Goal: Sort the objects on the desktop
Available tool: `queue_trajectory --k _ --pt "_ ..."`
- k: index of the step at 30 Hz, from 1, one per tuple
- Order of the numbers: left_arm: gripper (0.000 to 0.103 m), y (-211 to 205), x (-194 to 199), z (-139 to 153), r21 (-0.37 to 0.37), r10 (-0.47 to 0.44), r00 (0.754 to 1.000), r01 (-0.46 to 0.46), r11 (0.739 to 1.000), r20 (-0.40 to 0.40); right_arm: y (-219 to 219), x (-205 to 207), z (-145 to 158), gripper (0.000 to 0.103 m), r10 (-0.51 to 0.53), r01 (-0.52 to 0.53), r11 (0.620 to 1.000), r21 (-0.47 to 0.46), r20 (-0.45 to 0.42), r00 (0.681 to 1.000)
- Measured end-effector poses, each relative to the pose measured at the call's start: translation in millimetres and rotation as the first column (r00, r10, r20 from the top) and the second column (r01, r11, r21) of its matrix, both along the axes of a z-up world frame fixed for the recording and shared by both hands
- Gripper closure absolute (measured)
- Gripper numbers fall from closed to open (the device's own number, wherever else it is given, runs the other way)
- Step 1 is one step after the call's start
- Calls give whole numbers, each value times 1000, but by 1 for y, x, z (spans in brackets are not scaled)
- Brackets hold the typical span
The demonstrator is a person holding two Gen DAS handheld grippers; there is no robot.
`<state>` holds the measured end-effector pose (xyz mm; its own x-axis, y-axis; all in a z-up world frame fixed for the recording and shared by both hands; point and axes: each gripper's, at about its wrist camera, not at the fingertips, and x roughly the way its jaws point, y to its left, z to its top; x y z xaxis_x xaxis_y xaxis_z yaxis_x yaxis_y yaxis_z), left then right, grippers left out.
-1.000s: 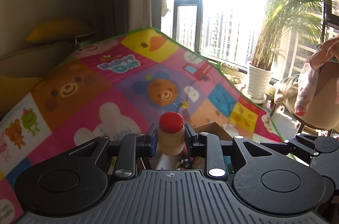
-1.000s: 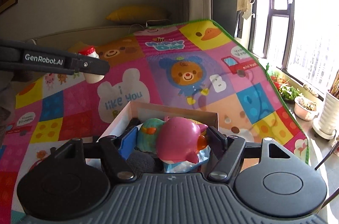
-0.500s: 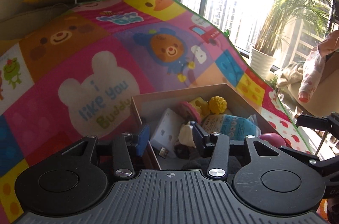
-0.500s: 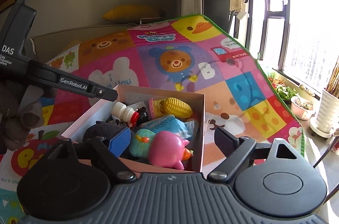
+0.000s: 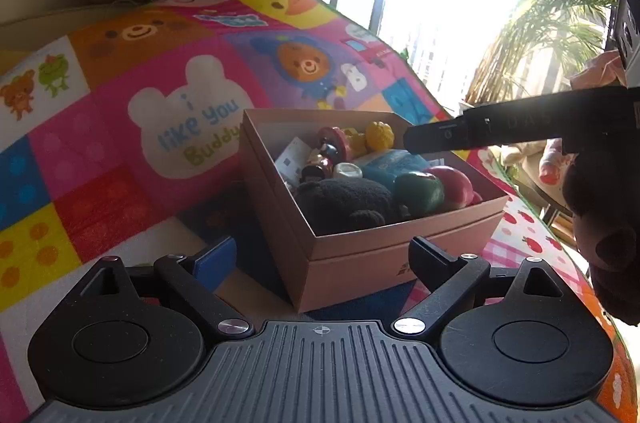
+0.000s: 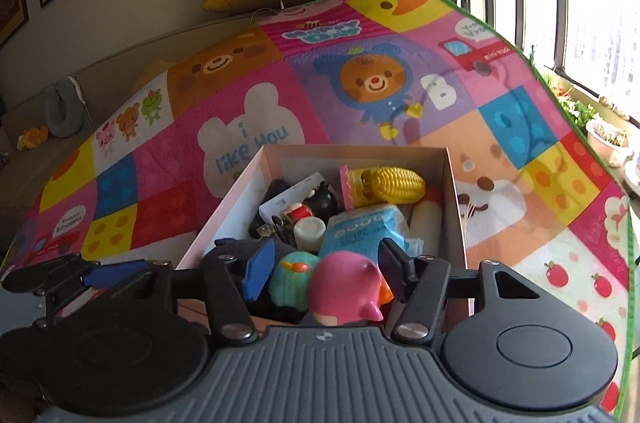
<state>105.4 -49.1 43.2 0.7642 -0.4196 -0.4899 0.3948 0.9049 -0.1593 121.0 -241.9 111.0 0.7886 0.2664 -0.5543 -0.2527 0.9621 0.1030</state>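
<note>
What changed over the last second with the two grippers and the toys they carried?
The left gripper let go of the red-capped bottle, now in the box, and has just been opening. The right gripper dropped the pink toy, then has been closing around it. The box stayed put.

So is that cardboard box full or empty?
Nearly full. The box holds a toy corn, a blue packet, a black plush and pink and green toys, piled about to its rim.

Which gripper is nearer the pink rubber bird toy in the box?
Right. The right gripper brackets the pink rubber bird toy; the left gripper sits open outside the cardboard box's near corner.
</note>
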Motion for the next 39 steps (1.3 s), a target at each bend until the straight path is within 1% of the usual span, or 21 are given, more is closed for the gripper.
queue_trajectory --k 1,3,5,6,9,10,12,13,15,17,20,22,23,26,28,29,31,32,34,37,39 --pt "6 1 -1 -2 -10 -3 1000 3 1000 -2 3 1 5 45 1 -1 1000 -5 11 1000" --pt "6 2 -2 -5 -33 -2 1000 1 999 -8 9 13 14 50 20 -20 1000 17 -25 999" --pt "6 4 -3 -8 -54 2 1000 -3 999 -16 16 39 11 64 32 -25 998 53 -124 992" --pt "5 6 -5 -9 -63 1 1000 -2 998 -17 17 51 7 66 18 -8 998 62 -168 986" --pt "2 11 -10 -10 -86 3 1000 -4 996 -11 17 88 -14 67 -63 93 991 94 -284 957" --pt "2 12 -10 -10 -92 6 1000 -7 996 -11 17 96 -21 67 -57 103 987 125 -324 944" --pt "2 15 -10 -11 -107 9 1000 -11 994 -14 21 107 -36 67 1 93 974 206 -414 910" --pt "2 16 -9 -12 -112 11 1000 -13 994 -16 25 108 -40 66 30 81 968 236 -432 901" --pt "2 18 -9 -13 -116 14 1000 -15 993 -16 31 106 -39 66 44 65 968 241 -422 906" --pt "2 20 -9 -15 -120 13 1000 -15 993 -16 28 103 -27 66 51 46 968 245 -376 925" --pt "2 20 -7 -16 -127 11 1000 -14 992 -24 16 101 -2 66 -73 102 987 124 -221 972" --pt "2 19 -6 -18 -132 11 999 -15 991 -31 9 109 3 66 -164 171 985 37 -152 975" --pt "2 18 -5 -18 -133 11 999 -15 991 -33 4 118 1 66 -196 200 980 13 -148 969" --pt "2 16 -5 -18 -123 15 999 -19 992 -33 -8 139 -12 66 -234 240 971 3 -201 951" --pt "2 15 -7 -18 -111 20 999 -23 994 -33 -12 145 -21 65 -254 260 965 0 -223 941" --pt "2 15 -6 -18 -107 20 999 -24 994 -34 -15 146 -25 64 -251 264 964 19 -250 935" --pt "1 14 -5 -18 -105 20 999 -24 994 -39 -22 141 -31 63 -190 230 968 100 -307 933" --pt "1 12 -5 -18 -103 17 999 -21 994 -41 -24 135 -32 63 -155 206 969 134 -315 936" --pt "1 8 -4 -18 -95 10 999 -14 995 -40 -25 126 -30 63 -136 186 972 142 -305 943" --pt "0 2 -4 -16 -75 13 999 -15 997 -37 -23 102 -22 63 -142 166 982 85 -232 962" --pt "0 -2 -3 -15 -53 28 999 -30 998 -41 -25 81 -14 63 -105 118 991 64 -179 978"
